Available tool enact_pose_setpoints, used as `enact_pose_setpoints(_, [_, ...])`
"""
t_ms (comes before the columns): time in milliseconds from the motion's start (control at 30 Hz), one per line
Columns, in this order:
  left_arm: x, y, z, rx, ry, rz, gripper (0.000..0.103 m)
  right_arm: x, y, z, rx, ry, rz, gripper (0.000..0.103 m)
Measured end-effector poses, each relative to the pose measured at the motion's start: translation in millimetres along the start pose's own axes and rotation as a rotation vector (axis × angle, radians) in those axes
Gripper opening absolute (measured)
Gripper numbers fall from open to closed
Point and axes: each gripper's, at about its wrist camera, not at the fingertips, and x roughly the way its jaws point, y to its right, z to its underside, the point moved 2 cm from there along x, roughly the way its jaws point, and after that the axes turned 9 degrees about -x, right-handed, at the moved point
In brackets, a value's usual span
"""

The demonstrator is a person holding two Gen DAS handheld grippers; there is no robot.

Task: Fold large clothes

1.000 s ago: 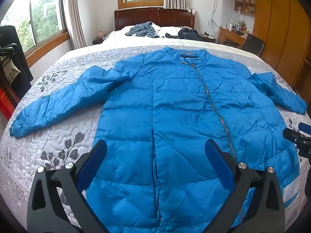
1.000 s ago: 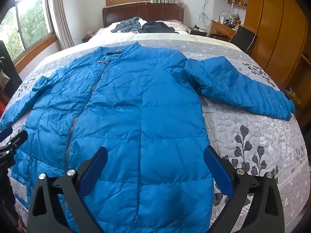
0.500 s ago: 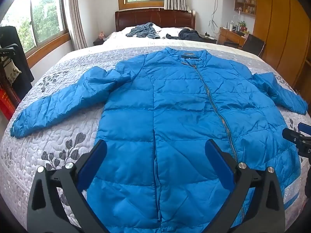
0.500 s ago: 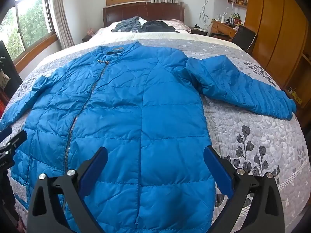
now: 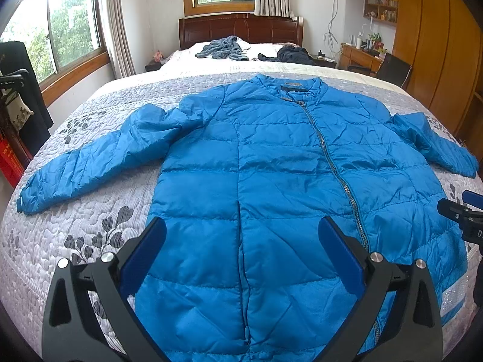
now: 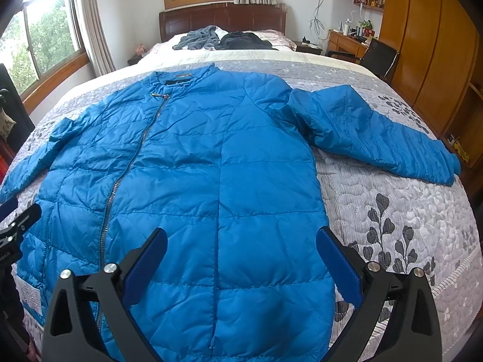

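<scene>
A large blue quilted jacket [image 5: 271,175] lies flat and zipped on the bed, collar toward the headboard and both sleeves spread out to the sides. My left gripper [image 5: 241,235] hangs open above the jacket's lower left panel, nothing between its blue pads. In the right wrist view the same jacket [image 6: 211,163] fills the middle, its right sleeve [image 6: 377,138] stretched over the quilt. My right gripper [image 6: 240,238] is open above the lower right panel and holds nothing. Each gripper's tip shows at the edge of the other's view.
The bed's grey floral quilt [image 5: 90,235] runs under the jacket. Two dark garments [image 5: 223,48] lie by the pillows near the wooden headboard. A desk and chair [image 6: 377,54] and wooden wardrobes [image 6: 422,45] stand at the right; windows at the left.
Both cameras have pulled back or risen slightly, so the jacket sits a little lower in each view. The jacket itself has not moved and both grippers stay open.
</scene>
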Motion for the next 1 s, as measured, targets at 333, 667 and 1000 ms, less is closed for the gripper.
enact_pose_setpoints(333, [0.2,0.9,0.4,0.002,0.002,-0.002,0.1,0.3,-0.4,0.6,0.0,-0.001,0.001,0.099])
enact_pose_setpoints(667, [-0.7,1.5,0.9,0.003,0.003,-0.003,0.1,0.5,0.0,1.1,-0.001,-0.001,0.002,0.099])
enact_pose_setpoints(1000, [-1.9,-0.3,0.4,0.003,0.005,-0.005,0.1,-0.4,1.0,3.5,0.0,0.004,0.003,0.099])
